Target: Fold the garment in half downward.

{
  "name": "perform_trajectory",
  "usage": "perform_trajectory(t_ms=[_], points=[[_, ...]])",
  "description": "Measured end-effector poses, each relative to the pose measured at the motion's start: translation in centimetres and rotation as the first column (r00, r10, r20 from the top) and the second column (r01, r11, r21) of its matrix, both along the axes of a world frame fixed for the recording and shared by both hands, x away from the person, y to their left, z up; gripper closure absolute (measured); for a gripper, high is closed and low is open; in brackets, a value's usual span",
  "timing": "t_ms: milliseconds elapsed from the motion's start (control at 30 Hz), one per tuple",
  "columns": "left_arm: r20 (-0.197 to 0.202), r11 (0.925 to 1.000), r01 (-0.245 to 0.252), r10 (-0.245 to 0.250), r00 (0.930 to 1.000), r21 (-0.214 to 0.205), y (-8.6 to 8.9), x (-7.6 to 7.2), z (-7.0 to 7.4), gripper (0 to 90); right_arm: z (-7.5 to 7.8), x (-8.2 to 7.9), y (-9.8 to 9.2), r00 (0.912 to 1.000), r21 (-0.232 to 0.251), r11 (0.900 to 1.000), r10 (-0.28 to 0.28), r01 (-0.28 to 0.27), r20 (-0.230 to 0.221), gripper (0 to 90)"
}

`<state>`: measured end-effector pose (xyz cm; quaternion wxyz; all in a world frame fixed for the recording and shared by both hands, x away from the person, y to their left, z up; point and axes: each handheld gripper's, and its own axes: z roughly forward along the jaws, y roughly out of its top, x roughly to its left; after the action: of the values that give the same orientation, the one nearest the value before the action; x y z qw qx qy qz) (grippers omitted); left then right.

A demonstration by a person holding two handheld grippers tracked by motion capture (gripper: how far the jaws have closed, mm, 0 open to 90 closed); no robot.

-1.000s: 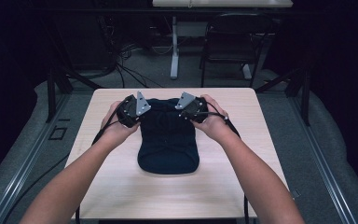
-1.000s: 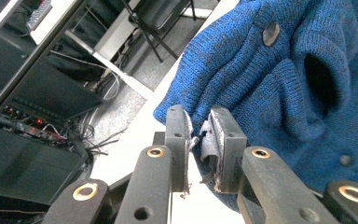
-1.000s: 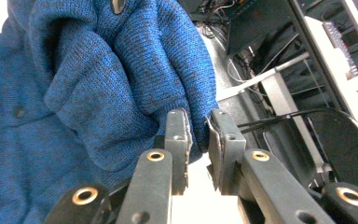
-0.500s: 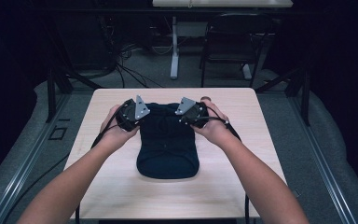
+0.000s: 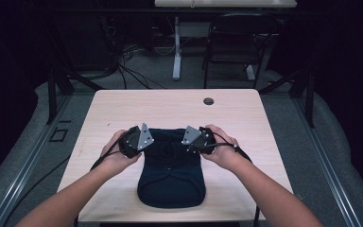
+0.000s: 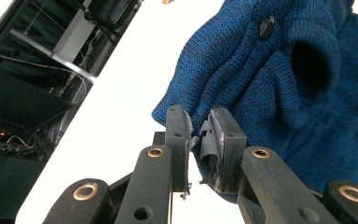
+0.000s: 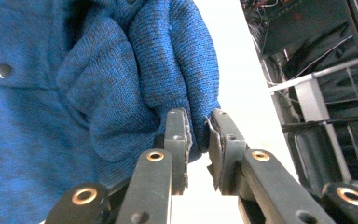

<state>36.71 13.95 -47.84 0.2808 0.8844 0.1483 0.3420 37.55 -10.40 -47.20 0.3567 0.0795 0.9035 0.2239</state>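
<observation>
A dark blue knitted garment (image 5: 172, 182) with buttons lies on the light wooden table (image 5: 170, 111), its bottom end near the front edge. My left gripper (image 5: 142, 141) grips its upper left corner. In the left gripper view the jaws (image 6: 198, 122) are pinched shut on a fold of the blue knit (image 6: 270, 93). My right gripper (image 5: 194, 140) holds the upper right corner. In the right gripper view its jaws (image 7: 199, 123) are closed on a bunched edge of the knit (image 7: 74, 93). The cloth between the two grippers is rumpled.
A round cable hole (image 5: 208, 101) sits in the far part of the tabletop. Behind the table stand a dark chair (image 5: 236, 47) and a white desk leg (image 5: 176, 47) with cables on the floor. Bare tabletop lies on both sides of the garment.
Both hands have moved toward the near edge of the table and slightly down. The garment has come along with them and now lies closer to the front edge.
</observation>
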Motion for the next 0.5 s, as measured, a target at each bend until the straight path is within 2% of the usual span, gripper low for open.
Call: perform_trajectory(t_ms=[33, 167, 300, 367, 500], points=[[-0.002, 0.9999, 0.004, -0.004, 1.0, -0.012, 0.1, -0.3, -0.2, 78.8, -0.3, -0.4, -0.1, 0.9999, 0.019, 0.9998, -0.005, 0.005, -0.013, 78.3], [-0.003, 0.9999, 0.002, -0.002, 1.0, -0.012, 0.1, -0.8, -0.6, 78.8, -0.5, -1.0, -0.3, 0.9999, 0.029, 0.9996, 0.0, 0.001, -0.013, 78.2], [-0.012, 0.9999, 0.008, -0.007, 0.9999, 0.007, 0.0, -0.8, -0.7, 78.8, -0.9, -1.5, -0.3, 0.9998, 0.028, 0.9996, 0.005, -0.005, -0.02, 78.2], [-0.015, 1.0, 0.0, 0.0, 0.9999, 0.002, 0.0, -0.4, -0.5, 78.8, -0.8, -1.3, -0.3, 0.9996, 0.02, 0.9998, 0.004, -0.004, -0.028, 78.3], [-0.03, 0.9999, -0.013, 0.013, 0.9995, 0.001, -0.2, 1.4, 0.3, 78.8, -0.3, 0.0, -0.2, 0.9991, 0.033, 0.9993, -0.014, 0.015, -0.041, 78.2]])
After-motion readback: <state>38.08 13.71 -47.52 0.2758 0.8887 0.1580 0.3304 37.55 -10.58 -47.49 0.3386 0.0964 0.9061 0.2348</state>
